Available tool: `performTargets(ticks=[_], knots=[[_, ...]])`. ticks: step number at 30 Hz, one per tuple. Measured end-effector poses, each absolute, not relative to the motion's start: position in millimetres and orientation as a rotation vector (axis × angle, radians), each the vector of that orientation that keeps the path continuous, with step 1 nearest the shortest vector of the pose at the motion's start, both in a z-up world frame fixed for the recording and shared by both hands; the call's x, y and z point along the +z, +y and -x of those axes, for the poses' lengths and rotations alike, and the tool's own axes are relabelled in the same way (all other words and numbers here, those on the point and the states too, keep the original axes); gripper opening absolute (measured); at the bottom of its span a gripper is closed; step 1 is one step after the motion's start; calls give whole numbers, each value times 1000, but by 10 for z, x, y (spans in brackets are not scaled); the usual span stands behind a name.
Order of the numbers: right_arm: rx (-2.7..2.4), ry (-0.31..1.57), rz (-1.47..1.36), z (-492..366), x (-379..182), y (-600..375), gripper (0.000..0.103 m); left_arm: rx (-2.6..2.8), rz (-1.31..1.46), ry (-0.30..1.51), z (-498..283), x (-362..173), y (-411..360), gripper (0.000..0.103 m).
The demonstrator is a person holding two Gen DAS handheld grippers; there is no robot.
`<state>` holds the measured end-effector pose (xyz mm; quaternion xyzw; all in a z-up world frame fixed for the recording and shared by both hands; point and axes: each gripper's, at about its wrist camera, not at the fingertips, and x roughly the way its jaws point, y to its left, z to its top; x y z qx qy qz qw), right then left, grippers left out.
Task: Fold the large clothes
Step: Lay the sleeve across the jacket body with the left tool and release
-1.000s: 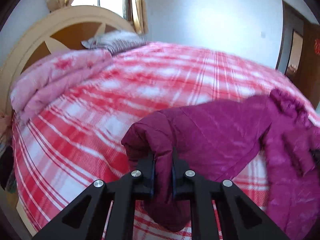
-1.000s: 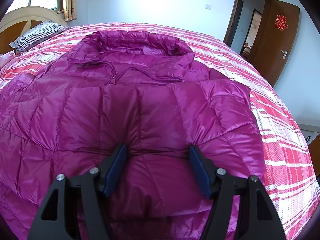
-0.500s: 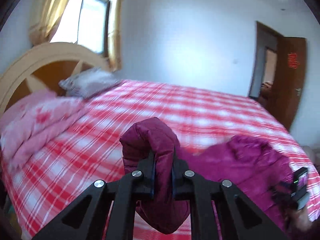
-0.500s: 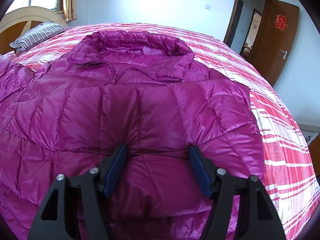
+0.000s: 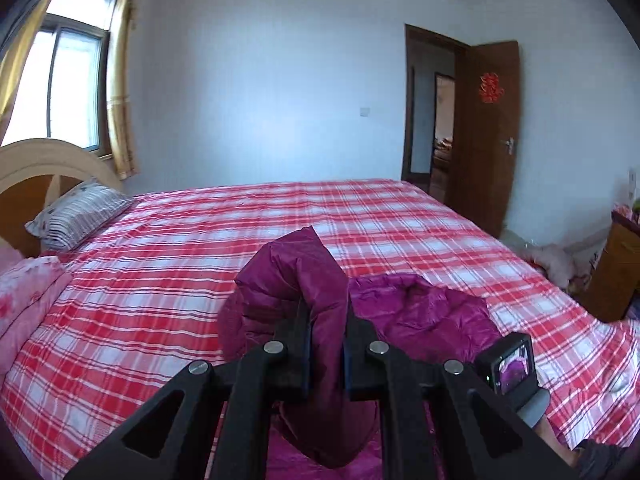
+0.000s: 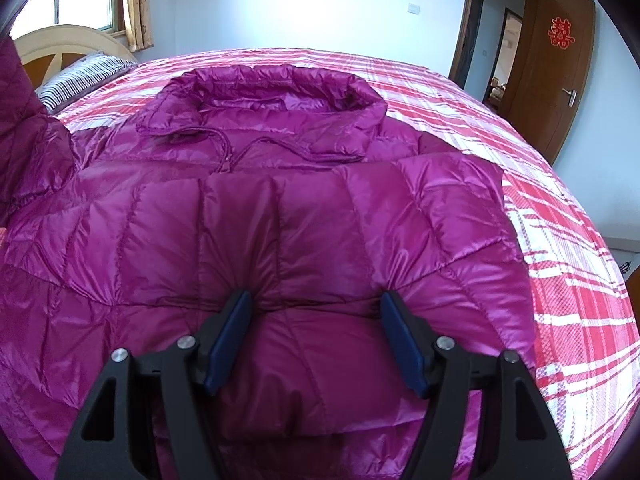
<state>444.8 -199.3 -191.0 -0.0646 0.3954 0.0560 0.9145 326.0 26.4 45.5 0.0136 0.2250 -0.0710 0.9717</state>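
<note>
with the left gripper [image 5: 326, 334] clamped on the raised sleeve [image 5: 304, 280], carry it across the jacket [image 6: 280, 220] on the bed [image 5: 160, 280] while the wide-open right gripper [image 6: 316, 336] pins the body.

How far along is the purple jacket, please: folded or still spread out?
Partly folded: the jacket has one sleeve laid across its front, while the left gripper holds the other sleeve raised.

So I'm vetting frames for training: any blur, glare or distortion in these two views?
Left wrist view: sharp, window blown out, fisheye bows the door, dark vignette corners. Right wrist view: sharp too, sheen on the purple down jacket, bed bulges into a dome, wall washed out.
</note>
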Motion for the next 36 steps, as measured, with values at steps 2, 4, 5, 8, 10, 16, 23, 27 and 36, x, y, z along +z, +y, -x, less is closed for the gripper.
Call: performTargets(ticks=[2, 4, 5, 8, 10, 16, 23, 27, 36], knots=[[124, 813, 120, -4448, -1905, -2005, 73, -163, -53, 478, -3325, 298, 62, 11], [145, 816, 85, -4455, -1903, -2046, 75, -183, -75, 504, -3397, 123, -148, 11], [153, 815, 72, -4451, -1901, -2063, 77, -189, -84, 515, -3440, 39, -228, 11], [162, 811, 60, -4446, -1897, -2064, 79, -213, -100, 568, -3571, -267, -475, 11], [166, 808, 48, -4445, -1892, -2071, 80, -224, -113, 597, -3624, -426, -608, 11], [203, 807, -17, -4455, -1885, -2143, 91, -233, -152, 656, -3772, -799, -932, 11], [205, 815, -7, -4471, -1898, -2107, 94, -314, -191, 584, -3566, -527, -1257, 35], [207, 814, -11, -4476, -1903, -2117, 94, -318, -172, 432, -3335, -223, -1115, 86], [213, 811, -18, -4463, -1896, -2111, 94, 80, -234, 656, -4079, -1074, -288, 86]])
